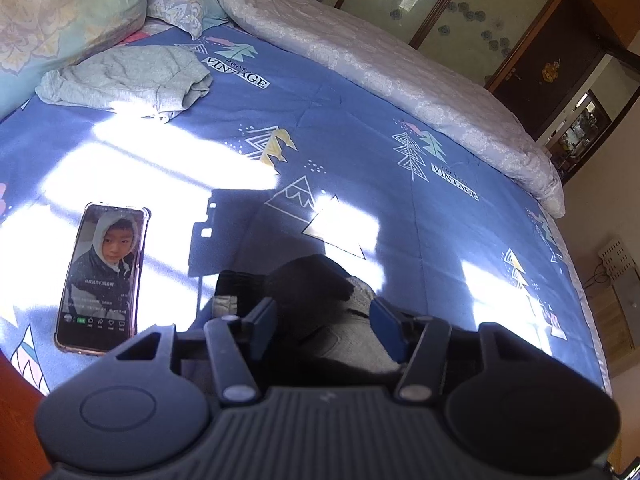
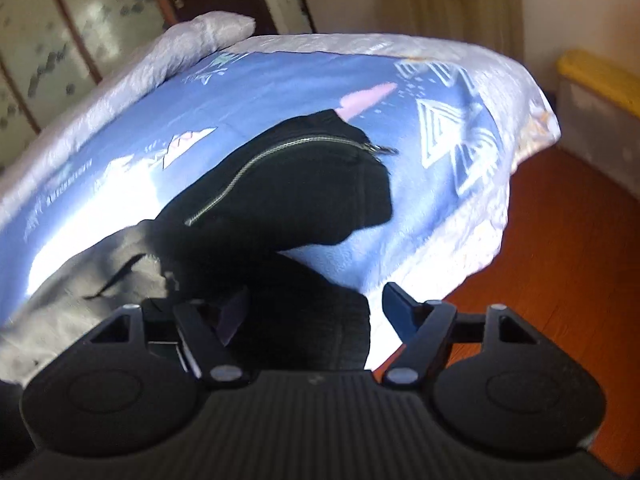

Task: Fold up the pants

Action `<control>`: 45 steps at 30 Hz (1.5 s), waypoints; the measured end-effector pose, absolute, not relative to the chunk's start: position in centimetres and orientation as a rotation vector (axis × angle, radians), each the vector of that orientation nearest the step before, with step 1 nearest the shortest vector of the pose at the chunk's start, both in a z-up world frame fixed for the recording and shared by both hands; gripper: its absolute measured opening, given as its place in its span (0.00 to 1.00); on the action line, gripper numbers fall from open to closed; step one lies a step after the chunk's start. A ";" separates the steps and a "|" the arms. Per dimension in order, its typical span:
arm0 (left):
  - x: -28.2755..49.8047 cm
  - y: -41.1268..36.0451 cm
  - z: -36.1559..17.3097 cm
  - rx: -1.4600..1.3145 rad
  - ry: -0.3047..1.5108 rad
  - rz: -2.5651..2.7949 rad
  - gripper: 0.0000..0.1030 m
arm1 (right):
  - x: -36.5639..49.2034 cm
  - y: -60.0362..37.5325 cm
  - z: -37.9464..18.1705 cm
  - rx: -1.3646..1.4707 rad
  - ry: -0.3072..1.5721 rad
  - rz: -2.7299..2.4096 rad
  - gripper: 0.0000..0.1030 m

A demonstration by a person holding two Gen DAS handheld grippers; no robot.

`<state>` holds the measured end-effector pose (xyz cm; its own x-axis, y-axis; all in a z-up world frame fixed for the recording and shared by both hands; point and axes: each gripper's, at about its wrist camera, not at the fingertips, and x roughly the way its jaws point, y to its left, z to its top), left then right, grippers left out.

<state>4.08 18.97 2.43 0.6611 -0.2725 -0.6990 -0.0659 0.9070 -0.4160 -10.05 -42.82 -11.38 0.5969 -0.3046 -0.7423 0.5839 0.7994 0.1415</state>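
The black pants (image 2: pixel 300 184) lie bunched on the blue patterned bed sheet (image 2: pixel 280 80), a silver zipper running across them and a grey inner side showing at the left. My right gripper (image 2: pixel 318 312) hovers right over them, open, with black cloth under and between its fingers but not pinched. In the left wrist view another part of the pants (image 1: pixel 316 292), black with grey fabric, sits low between the fingers. My left gripper (image 1: pixel 324 322) is open, its pads standing off the cloth on both sides.
A phone (image 1: pixel 102 276) with a lit screen lies on the sheet to the left. A pale grey-green garment (image 1: pixel 128 80) is crumpled near the pillows (image 1: pixel 60 8). A white quilt (image 1: pixel 380 68) runs along the far side. The bed's edge drops to a wooden floor (image 2: pixel 560 260).
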 end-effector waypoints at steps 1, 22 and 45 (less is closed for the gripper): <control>4.0 19.2 2.5 -0.430 0.843 -0.113 0.55 | -9.1 -42.4 -11.8 0.347 0.804 -0.524 0.77; 9.1 16.9 -1.9 -0.404 0.957 -0.193 0.12 | -5.5 -41.1 3.5 0.096 0.406 -0.531 0.14; 24.8 20.5 -0.9 -0.689 0.804 0.083 0.18 | 28.0 -41.2 -0.2 0.165 0.676 -0.434 0.55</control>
